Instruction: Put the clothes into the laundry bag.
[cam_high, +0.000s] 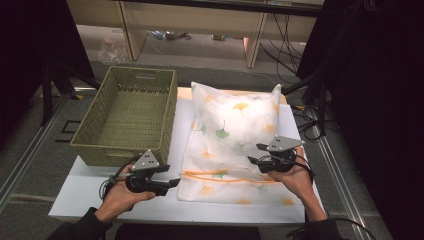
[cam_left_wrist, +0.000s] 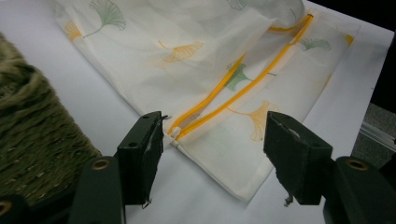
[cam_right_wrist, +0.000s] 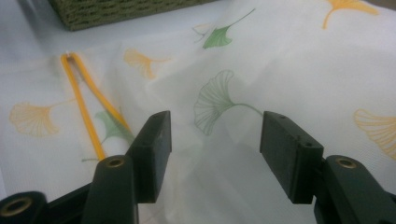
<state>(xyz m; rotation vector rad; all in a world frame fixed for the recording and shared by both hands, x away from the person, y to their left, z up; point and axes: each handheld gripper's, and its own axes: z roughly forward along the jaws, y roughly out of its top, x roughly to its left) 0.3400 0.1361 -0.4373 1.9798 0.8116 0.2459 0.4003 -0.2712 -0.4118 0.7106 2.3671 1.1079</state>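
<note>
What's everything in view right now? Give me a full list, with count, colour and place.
pillow: one, white case with green and orange leaf print, centre-right of table
zipper: one, orange, open, along the case's near end
basket: one, olive-green woven, far left of table
table: one, white top
shelving: one unit, pale wood, behind the table
left tool: one, black, open, beside the case's near-left corner
right tool: one, black, open, over the case's right side

Your pillow (cam_high: 235, 125) sits in a white pillowcase (cam_high: 220, 175) printed with orange and green ginkgo leaves, lying flat on the table. The pillow fills its far end; the near end lies limp, its orange zipper (cam_left_wrist: 243, 84) open.
</note>
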